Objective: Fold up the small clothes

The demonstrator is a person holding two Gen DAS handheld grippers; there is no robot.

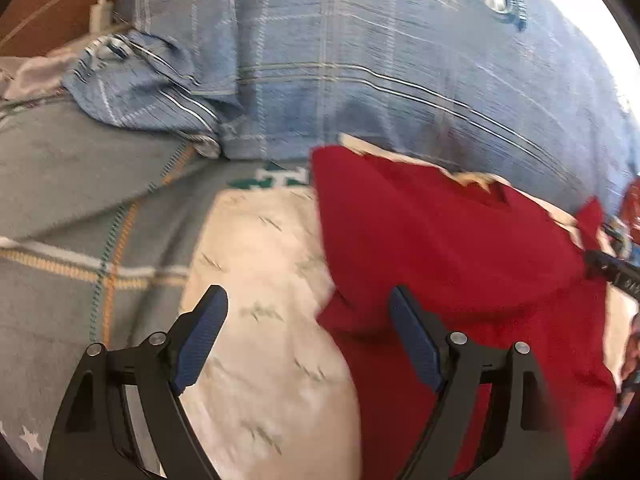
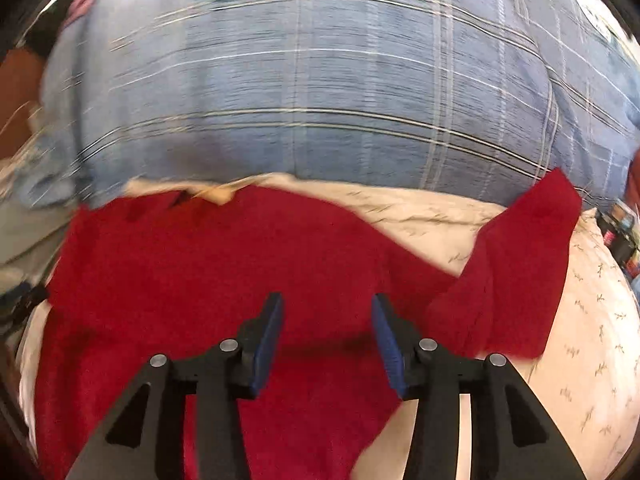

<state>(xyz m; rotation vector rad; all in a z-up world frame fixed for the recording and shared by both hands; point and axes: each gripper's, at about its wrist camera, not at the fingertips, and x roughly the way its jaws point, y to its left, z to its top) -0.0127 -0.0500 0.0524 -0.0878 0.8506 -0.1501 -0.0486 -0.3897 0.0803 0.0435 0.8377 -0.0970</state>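
A small red knitted garment is seen spread flat on a cream sheet printed with small grey sprigs. The right gripper is held above the garment's lower middle, its blue-padded jaws released and standing apart with only red cloth visible between and beyond them; nothing is gripped. Just beyond the right jaw, one red sleeve is seen folded up and angled away across the cream sheet. Far ahead of both jaws a large blue plaid pillow is banked against the garment's neckline.

The left gripper is likewise released, its jaws spread wide: the left jaw is over bare cream sheet, the right jaw over the garment's near edge, and that edge runs between them. Nothing is held. Beyond and to the left of the left jaw a grey checked blanket with orange and white stripes is spread, and a crumpled blue plaid cloth is heaped farther ahead
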